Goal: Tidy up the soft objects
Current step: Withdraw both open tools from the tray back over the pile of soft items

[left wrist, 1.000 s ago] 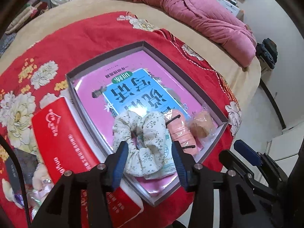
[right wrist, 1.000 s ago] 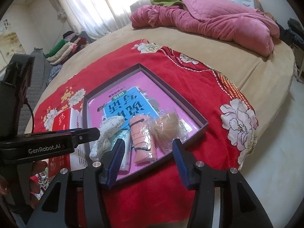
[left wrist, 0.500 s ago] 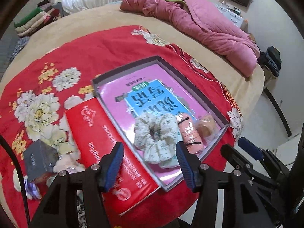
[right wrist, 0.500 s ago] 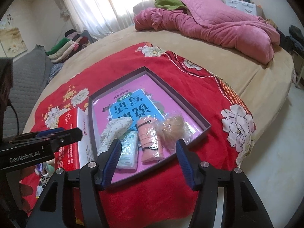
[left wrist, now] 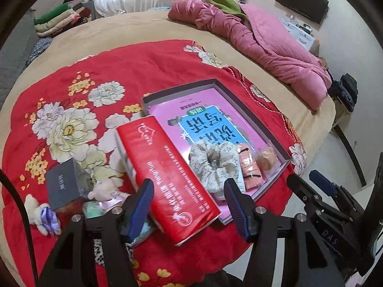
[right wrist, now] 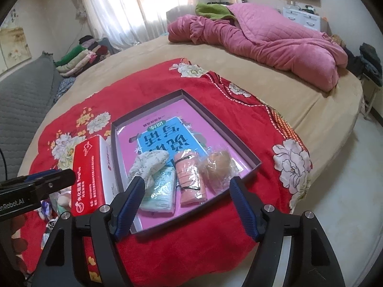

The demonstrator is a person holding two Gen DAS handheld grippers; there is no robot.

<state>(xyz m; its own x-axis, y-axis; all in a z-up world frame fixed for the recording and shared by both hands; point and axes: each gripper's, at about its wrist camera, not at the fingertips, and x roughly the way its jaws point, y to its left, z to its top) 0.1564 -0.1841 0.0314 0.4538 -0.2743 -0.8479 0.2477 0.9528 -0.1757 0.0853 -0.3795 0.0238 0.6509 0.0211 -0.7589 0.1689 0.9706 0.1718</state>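
A shallow grey box (left wrist: 251,102) (right wrist: 220,119) with a pink book as its floor lies on the red flowered blanket. In its near end rest a floral scrunchie (left wrist: 213,165) (right wrist: 149,165), a pale green tissue pack (right wrist: 160,191), a pink roll tied with black bands (left wrist: 249,169) (right wrist: 190,180) and a tan item in clear wrap (left wrist: 265,160) (right wrist: 219,167). My left gripper (left wrist: 189,208) hovers above a red tissue box (left wrist: 165,174) (right wrist: 89,174), jaws opening, nothing between them. My right gripper (right wrist: 186,205) hangs over the box's near edge, jaws opening, holding nothing.
Left of the red box lie a dark grey small box (left wrist: 63,185), a small plush toy (left wrist: 36,205) and other soft bits (left wrist: 105,193). A pink quilt (right wrist: 275,40) is heaped at the bed's far side. Folded clothes (right wrist: 79,57) are stacked far left. The bed edge drops to the floor on the right.
The left gripper has pulled back and left, off the scrunchie and over the red tissue box, its jaws wider. The right gripper has backed off slightly and opened wider.
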